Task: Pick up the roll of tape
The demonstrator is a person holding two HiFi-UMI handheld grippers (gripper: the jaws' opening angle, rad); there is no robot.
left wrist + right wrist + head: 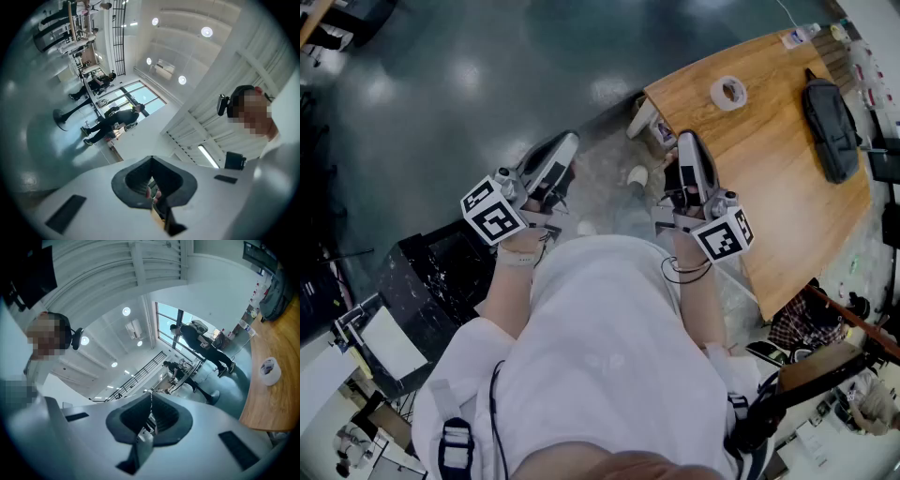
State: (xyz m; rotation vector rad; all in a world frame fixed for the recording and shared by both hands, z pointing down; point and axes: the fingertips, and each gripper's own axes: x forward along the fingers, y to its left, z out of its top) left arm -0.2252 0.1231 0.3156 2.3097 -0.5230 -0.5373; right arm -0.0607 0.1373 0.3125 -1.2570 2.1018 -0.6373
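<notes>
Both clenched: left gripper, right gripper; tape roll seen from right, not left.

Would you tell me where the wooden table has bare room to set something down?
The wooden table is bare across its middle, between the roll of tape and the black bag, and to its near end beside the right gripper. Crowded: the far edge, lined with small items.

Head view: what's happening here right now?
A person holds a gripper in each hand, close to the body. The left gripper and right gripper are both shut and empty. The roll of tape lies untouched on the wooden table ahead of them, a black bag nearby.
</notes>
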